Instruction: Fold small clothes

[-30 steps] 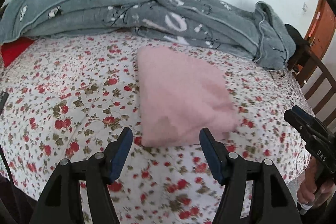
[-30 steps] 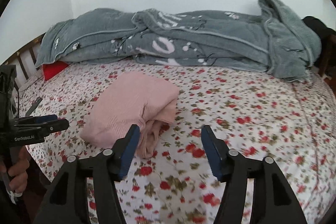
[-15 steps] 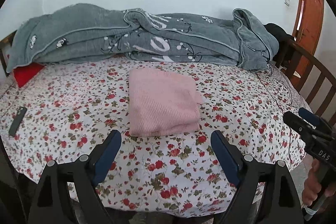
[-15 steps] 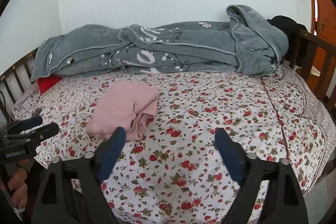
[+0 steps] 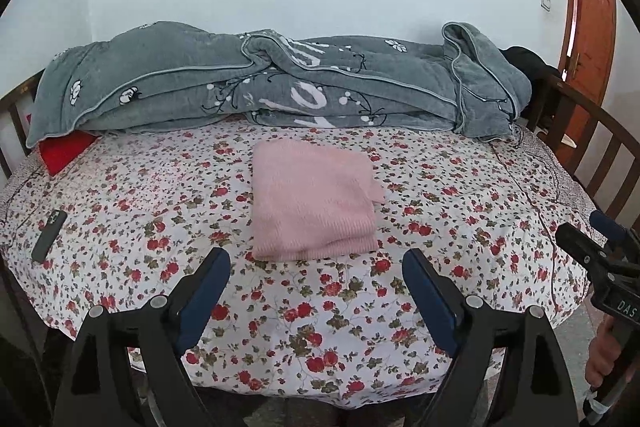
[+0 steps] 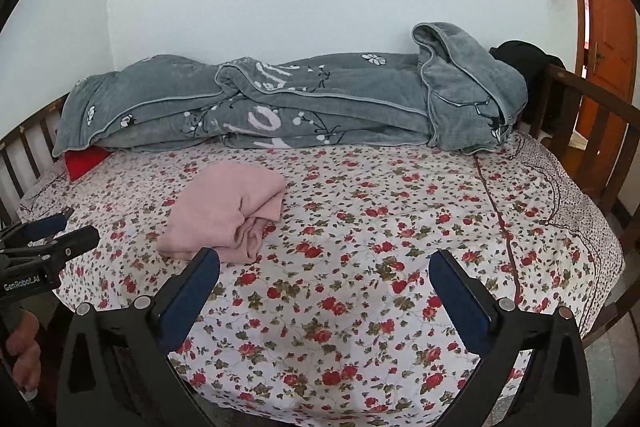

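Hanging back with nothing held, the left gripper (image 5: 316,291) sits wide open and the right gripper (image 6: 324,287) is opening wider, probably because the fold looks done. Just ahead of them, the folded pink ribbed knit garment (image 5: 312,199) rests on the floral bedsheet (image 5: 440,227), clear of the rumpled grey fleece blanket (image 5: 280,83) beyond.

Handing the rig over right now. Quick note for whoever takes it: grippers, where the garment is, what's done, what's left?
Left gripper: open, nothing between the jaws, short of the garment.
Right gripper: jaws opening, nothing between them, over bare floral bedsheet.
Pink garment: folded into a compact rectangle, lying mid-bed, clear of both grippers. From the right wrist view its near edge looks a bit bunched.
Grey blanket heaped along the wall; dark phone at the sheet's left edge.
Done: this piece appears folded. Left: no other small clothes in view; maybe tidy that edge.
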